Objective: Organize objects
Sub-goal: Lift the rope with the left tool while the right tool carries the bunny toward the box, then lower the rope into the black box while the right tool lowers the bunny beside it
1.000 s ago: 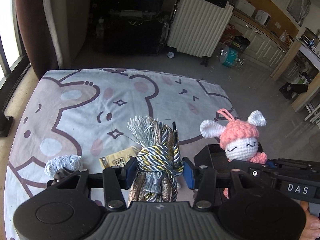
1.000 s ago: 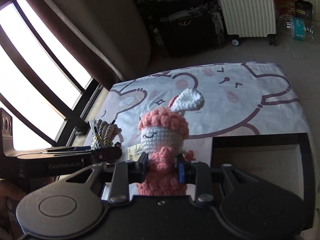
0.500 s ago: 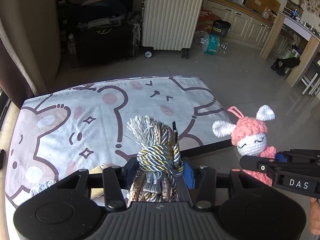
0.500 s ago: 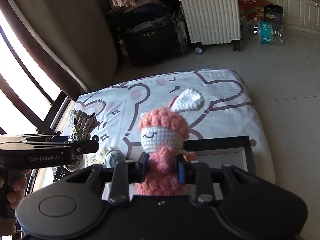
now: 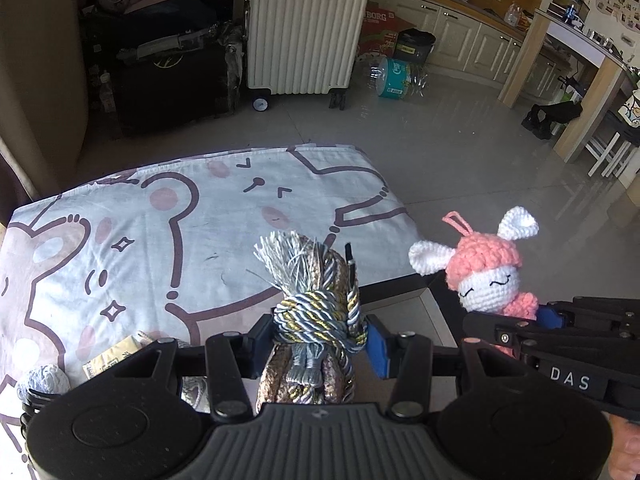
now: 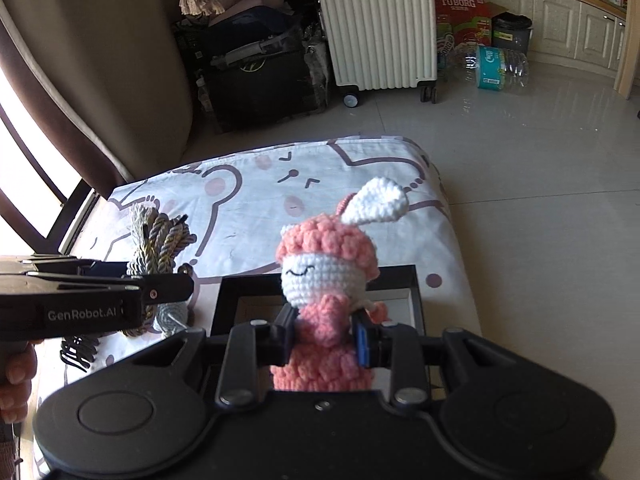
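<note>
My bed (image 5: 224, 220) carries a black tray (image 6: 412, 280) at its near right corner, yarn ball (image 5: 42, 378) and packet (image 5: 110, 362) left.

A cream ribbed suitcase (image 5: 306, 26) stands upright on the tiled floor; a red Tuborg carton (image 6: 462, 20) sits beside it.

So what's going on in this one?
A person holds a gripper in each hand over a table covered with a cartoon bear cloth. The left gripper is shut on a knotted bundle of cord; the right gripper is shut on a pink crochet bunny doll. Both are held above a black tray; neither item is set down yet.
</note>
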A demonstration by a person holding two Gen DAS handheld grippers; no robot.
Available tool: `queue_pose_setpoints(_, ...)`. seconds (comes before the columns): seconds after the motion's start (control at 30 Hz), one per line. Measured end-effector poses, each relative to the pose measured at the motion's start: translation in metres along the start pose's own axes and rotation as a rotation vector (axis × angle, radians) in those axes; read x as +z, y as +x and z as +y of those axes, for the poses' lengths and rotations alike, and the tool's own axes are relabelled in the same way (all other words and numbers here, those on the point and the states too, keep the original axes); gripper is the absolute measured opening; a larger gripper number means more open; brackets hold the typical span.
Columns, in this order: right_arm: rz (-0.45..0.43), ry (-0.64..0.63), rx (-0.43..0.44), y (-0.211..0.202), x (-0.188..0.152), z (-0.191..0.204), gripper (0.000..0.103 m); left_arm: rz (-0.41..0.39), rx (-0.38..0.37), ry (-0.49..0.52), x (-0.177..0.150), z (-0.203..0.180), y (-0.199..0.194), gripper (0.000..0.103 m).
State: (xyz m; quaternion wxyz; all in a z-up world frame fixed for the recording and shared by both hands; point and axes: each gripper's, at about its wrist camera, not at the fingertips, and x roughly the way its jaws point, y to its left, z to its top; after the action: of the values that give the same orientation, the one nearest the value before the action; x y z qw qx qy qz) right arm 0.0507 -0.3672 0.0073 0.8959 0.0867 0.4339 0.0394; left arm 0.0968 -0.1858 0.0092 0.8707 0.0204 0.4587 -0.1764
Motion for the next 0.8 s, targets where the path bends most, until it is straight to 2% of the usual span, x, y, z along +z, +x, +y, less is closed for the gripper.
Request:
queue_pose_setpoints(0.33,0.025,-0.014,-0.017,0.004,-0.006,-0.008,0.03,0.041,-0.018,-0.044,-0.01,-0.011,0.017,0.049)
queue_pose_setpoints(0.5,0.077,-0.033,-0.016,0.019,-0.012,-0.007,0.03,0.086,-0.029,-0.059,-0.022,-0.016,0.033,0.049)
queue_pose_setpoints(0.8,0.19,-0.052,-0.074,0.052,-0.031,-0.013,0.03,0.179,-0.04,-0.108,-0.045,-0.018,0.059,0.049)
